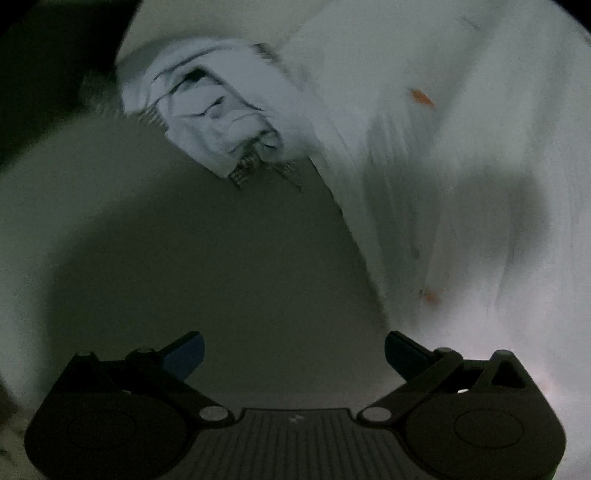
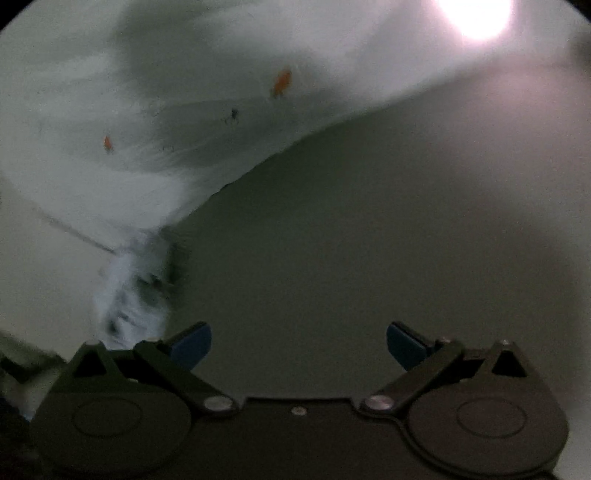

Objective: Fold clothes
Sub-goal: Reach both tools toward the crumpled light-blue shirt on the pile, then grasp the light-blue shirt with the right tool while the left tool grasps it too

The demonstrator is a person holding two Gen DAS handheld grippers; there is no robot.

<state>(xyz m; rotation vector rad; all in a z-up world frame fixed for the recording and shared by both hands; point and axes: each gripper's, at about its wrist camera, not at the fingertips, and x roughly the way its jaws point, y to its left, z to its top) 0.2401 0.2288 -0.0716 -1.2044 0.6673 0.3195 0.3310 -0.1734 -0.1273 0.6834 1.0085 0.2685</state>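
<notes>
- While the scene is dim and motion-blurred, a white shirt (image 1: 461,155) is seen spread on a pale table surface (image 1: 221,277) in the left wrist view, filling the upper right of the frame.
- Small orange marks (image 1: 422,96) are shown on the shirt (possibly buttons; the blur prevents a firm reading).
- A crumpled collar area (image 1: 218,107) with a checked lining is located at the shirt's upper-left end.
- The left gripper (image 1: 293,354) is held above bare table, just beside the shirt's edge; its blue-tipped fingers (image 1: 186,354) are spread wide and nothing is gripped.
- In the right wrist view, the shirt (image 2: 166,122) is seen across the upper left, with bare table (image 2: 369,258) ahead.
- The right gripper (image 2: 298,347) is likewise spread wide and nothing is gripped.
- A bright light glare (image 2: 478,14) is registered at the top right.
</notes>
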